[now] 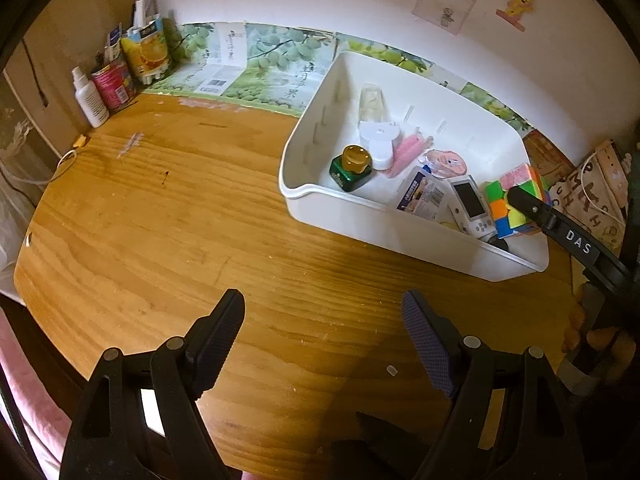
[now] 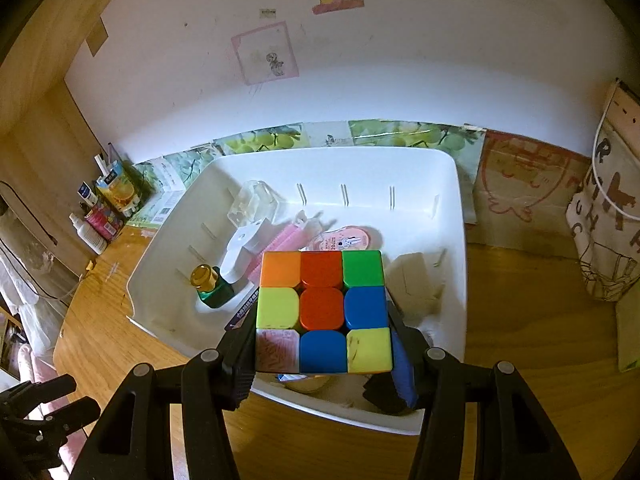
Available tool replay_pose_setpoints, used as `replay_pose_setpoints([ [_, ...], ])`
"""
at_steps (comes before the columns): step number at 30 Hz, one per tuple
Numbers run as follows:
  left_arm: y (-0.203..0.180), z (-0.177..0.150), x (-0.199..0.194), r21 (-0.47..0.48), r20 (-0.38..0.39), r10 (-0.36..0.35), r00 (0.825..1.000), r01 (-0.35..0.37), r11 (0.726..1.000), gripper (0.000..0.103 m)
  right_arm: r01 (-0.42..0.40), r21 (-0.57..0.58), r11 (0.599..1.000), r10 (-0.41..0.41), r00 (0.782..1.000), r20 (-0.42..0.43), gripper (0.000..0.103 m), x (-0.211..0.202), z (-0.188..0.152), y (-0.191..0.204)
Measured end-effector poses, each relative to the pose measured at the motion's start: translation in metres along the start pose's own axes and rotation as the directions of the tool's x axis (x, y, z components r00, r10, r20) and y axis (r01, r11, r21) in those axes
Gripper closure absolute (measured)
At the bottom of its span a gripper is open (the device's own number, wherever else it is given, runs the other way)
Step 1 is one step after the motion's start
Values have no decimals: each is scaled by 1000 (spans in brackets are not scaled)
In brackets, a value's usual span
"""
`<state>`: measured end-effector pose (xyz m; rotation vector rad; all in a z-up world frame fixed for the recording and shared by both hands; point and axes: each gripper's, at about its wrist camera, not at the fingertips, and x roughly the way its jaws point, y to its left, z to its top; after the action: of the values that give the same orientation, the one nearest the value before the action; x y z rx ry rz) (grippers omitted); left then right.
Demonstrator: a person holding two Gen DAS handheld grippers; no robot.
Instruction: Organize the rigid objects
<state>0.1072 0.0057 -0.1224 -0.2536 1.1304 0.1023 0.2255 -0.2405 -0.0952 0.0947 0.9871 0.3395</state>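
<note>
Wooden tabletop (image 1: 168, 240) fills most of the left wrist view, bare and streaked, with a white wall behind it and a strip of fruit-printed paper along the back edge. On the right half of the table sits a white bin (image 2: 456, 240) that already holds a green bottle with a gold cap (image 1: 352, 166), a white handheld game (image 1: 470, 206), a printed packet (image 1: 422, 194), a clear box (image 2: 254, 202) and some pink pieces I cannot identify. The right gripper (image 2: 324, 350) is clamped on a puzzle cube (image 2: 323, 310), its pads pressing the cube's two sides, and holds it just over the near part of the bin, above the packet and the handheld game. The left gripper (image 1: 324, 340) hangs over bare wood with its jaws apart and nothing between them. The job looks close to done, with only the release of the cube left, and that is where trouble could come. If the jaws open while the cube is this high, it may land on the game's screen or bounce against the near wall and tip out over the rim. Its smooth plastic faces could also slip in the pads if the wrist rolls further, so it drops early. A lower, gentler release into the clear patch of floor on the right side of the bin seems safer, and steering wide of the bottle, which a nudge might topple.
</note>
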Motion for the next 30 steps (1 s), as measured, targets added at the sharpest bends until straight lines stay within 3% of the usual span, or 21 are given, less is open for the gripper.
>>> replay_pose_setpoints([
  [8,1,10,-1,63,9,-70,997,70,996,20,32,45,998,-33,999,16,46,-6,-1,2],
  [10,4,13,-3,78,15,-87,996,86,993,20,50,32,998,-52,997,53,36,-15,0,7],
  [19,25,26,-23,169,60,-173,983,161,972,20,125,70,990,-134,982,134,22,-56,-7,42],
  [30,52,35,-34,226,92,-212,973,187,956,20,187,138,972,-207,968,144,21,-89,-45,74],
])
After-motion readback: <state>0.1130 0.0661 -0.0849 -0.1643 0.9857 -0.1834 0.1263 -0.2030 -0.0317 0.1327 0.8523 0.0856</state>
